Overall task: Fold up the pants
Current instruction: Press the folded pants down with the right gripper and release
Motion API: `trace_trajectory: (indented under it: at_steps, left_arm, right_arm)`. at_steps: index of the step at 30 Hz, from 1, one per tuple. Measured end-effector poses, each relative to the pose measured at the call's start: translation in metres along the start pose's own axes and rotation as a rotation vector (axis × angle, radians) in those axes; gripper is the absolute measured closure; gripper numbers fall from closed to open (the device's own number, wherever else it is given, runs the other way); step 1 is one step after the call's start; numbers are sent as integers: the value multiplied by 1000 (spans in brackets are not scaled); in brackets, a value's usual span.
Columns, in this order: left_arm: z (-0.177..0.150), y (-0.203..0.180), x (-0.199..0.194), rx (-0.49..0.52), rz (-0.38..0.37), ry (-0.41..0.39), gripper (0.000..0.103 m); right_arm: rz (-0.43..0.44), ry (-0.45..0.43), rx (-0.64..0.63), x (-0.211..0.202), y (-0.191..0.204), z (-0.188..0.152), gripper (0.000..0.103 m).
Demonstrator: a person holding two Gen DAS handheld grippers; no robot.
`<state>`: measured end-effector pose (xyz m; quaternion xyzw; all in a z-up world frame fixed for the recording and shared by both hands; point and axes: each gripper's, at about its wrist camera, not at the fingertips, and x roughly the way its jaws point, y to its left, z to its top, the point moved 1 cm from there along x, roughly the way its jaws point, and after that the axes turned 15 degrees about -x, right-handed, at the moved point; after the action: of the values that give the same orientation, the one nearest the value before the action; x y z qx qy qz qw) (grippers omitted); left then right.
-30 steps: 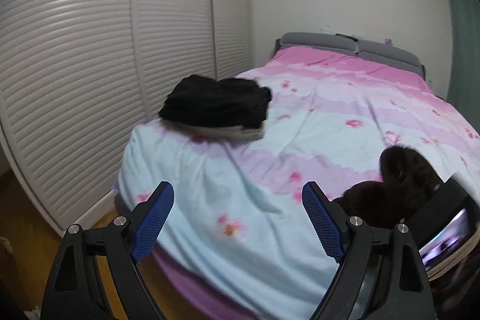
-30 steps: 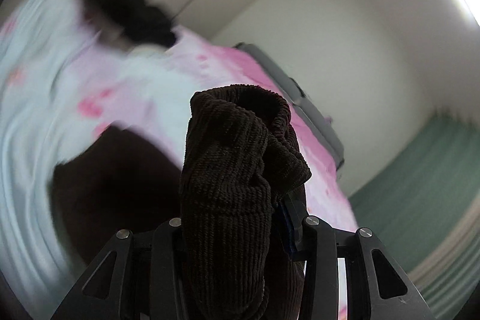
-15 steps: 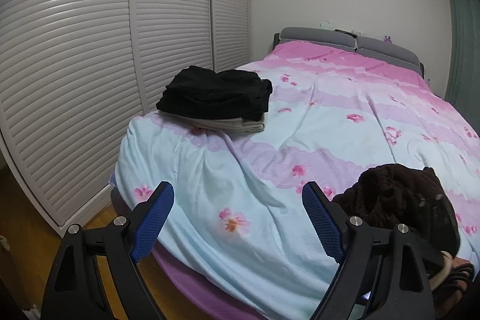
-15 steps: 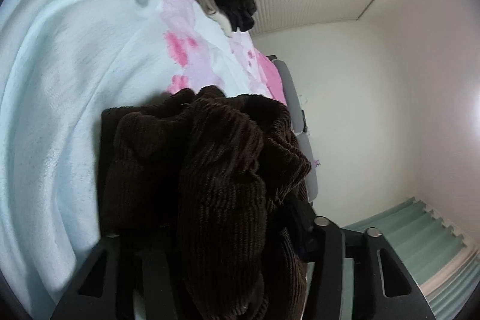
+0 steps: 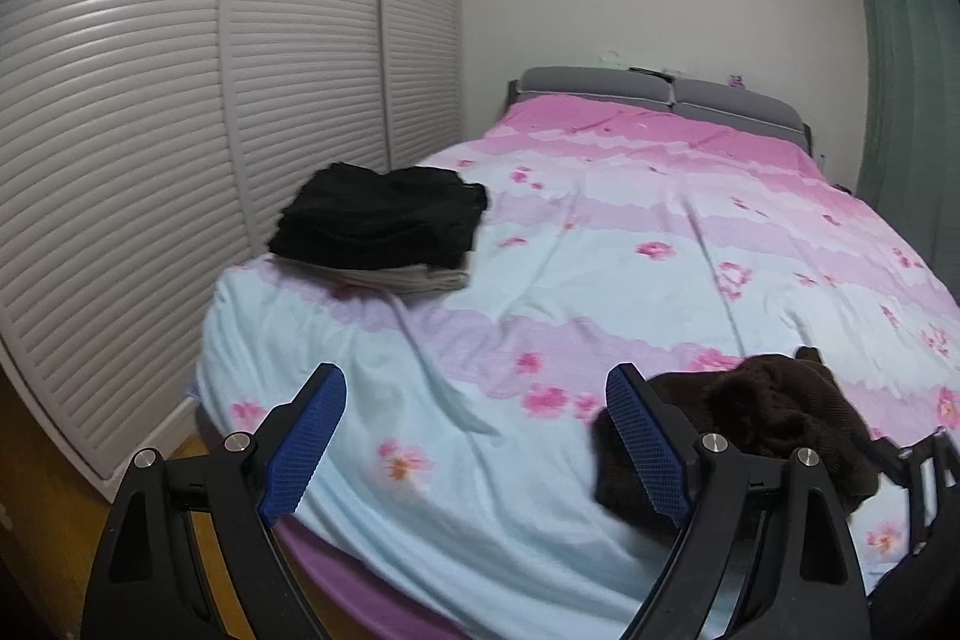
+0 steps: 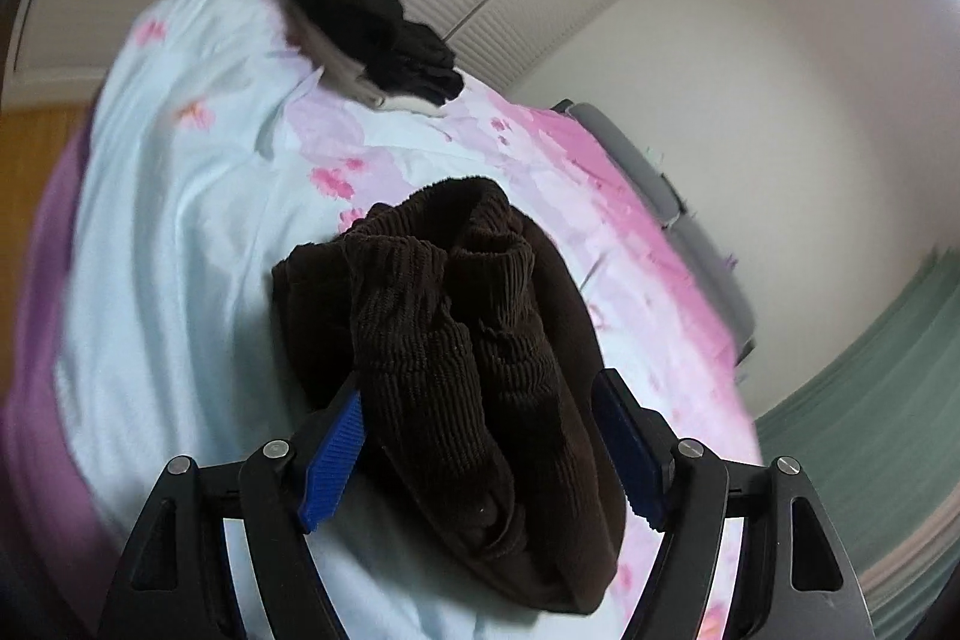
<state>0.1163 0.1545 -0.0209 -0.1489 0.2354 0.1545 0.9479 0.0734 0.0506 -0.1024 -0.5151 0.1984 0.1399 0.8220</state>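
Note:
Dark brown corduroy pants (image 6: 456, 316) lie bunched on the floral bed cover (image 6: 180, 244), right in front of my right gripper (image 6: 480, 451). Its blue-padded jaws stand apart on either side of the fabric. In the left wrist view the same pants (image 5: 756, 424) lie at the right, near the bed's front edge. My left gripper (image 5: 474, 436) is open and empty above the bed's near left part, left of the pants.
A stack of folded clothes, black on top of beige (image 5: 384, 226), sits at the bed's left side, also in the right wrist view (image 6: 372, 34). White louvred closet doors (image 5: 180, 100) stand at left. Grey headboard (image 5: 660, 91) and green curtain (image 5: 900, 70) are beyond.
My right gripper has opened and let the brown pants down onto the bed; its view has swung. The left gripper stays open and has shifted slightly.

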Motion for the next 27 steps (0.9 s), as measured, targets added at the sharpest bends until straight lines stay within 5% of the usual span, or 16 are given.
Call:
trace_trajectory:
  at_steps: [4,6,9,16,27]
  left_arm:
    - [-1,-12,0,-2,-17,7,14]
    - [1,-12,-1,-1,-8,0,14]
    - [7,-7,-6,4,16,-21,14]
    - [15,11,-8,-2,57,-44,14]
    - [14,16,-17,-7,44,-49,14]
  right_arm:
    - [50,-31,46,19,-5,5,32]
    - [55,-30,35,39,-1,15,58]
    - [71,14,87,69,-2,22,74]
    - [63,31,116,92,9,35,68]
    - [-157,2,-43,26,27,45,43]
